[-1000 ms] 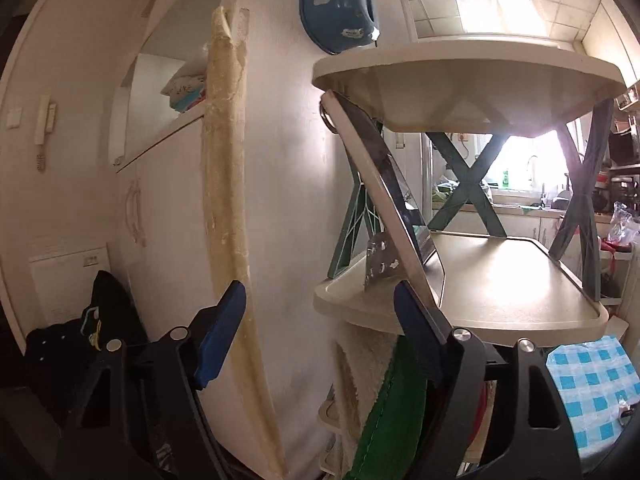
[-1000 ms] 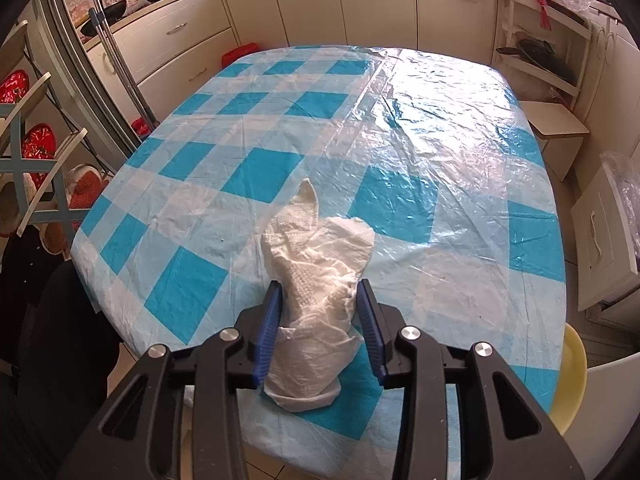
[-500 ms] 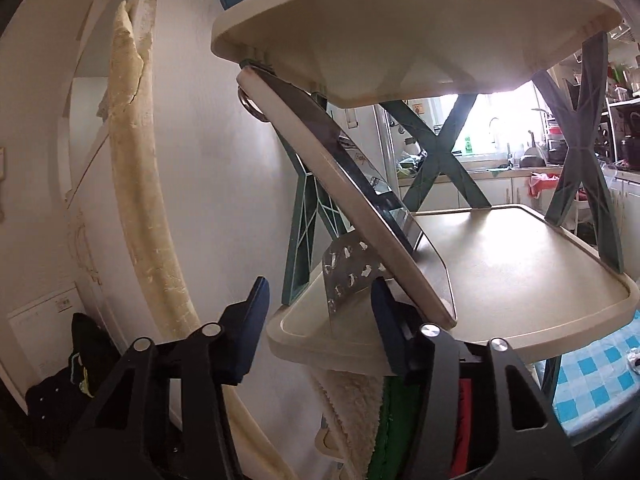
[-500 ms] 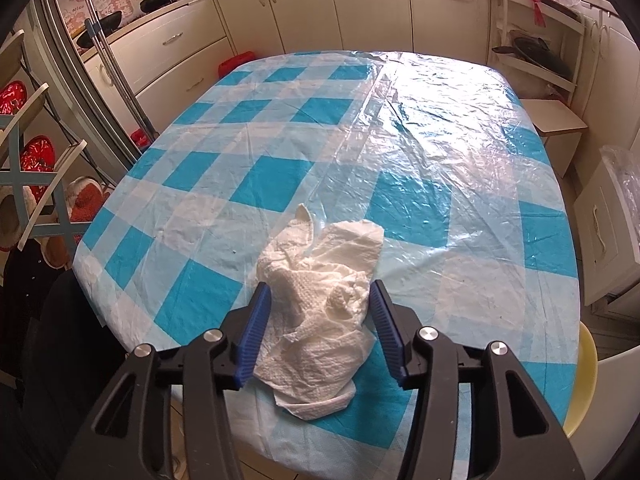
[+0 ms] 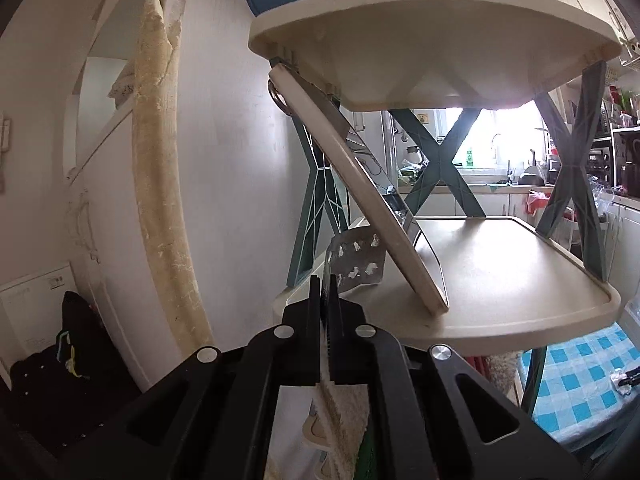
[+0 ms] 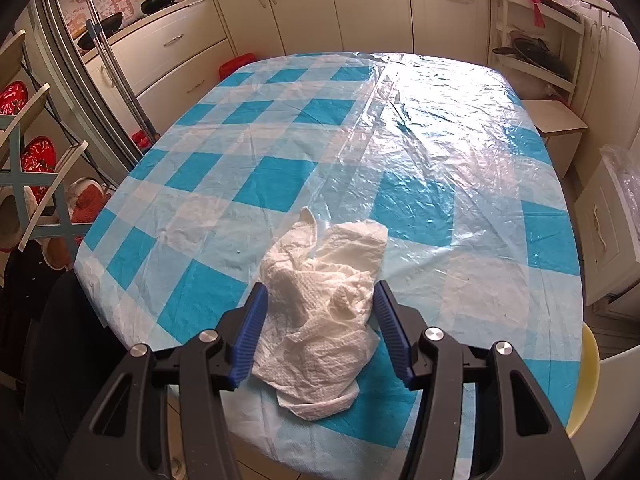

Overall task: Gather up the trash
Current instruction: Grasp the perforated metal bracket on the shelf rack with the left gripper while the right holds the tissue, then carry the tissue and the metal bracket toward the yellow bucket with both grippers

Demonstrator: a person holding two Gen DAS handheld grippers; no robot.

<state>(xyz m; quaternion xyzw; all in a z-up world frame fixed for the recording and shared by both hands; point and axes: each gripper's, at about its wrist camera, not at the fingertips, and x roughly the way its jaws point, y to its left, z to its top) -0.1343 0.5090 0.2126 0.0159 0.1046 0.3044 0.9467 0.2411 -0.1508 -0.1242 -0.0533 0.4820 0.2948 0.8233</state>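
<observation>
Left gripper (image 5: 325,292) clamped on blister pack (image 5: 356,262) edge, shelf (image 5: 520,280).
Right gripper (image 6: 320,308) jaws just opening, apart around crumpled paper towel (image 6: 320,300) on checked table (image 6: 400,160).

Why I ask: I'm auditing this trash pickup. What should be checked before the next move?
1. Left gripper shut on the blister pack corner: ok.
2. Blister pack free of the leaning board: cannot tell.
3. Right gripper gripping the paper towel: not ok; its jaws have just been opening, and the towel lies loose between them.
4. Paper towel resting on the table: ok, near the close edge.
</observation>
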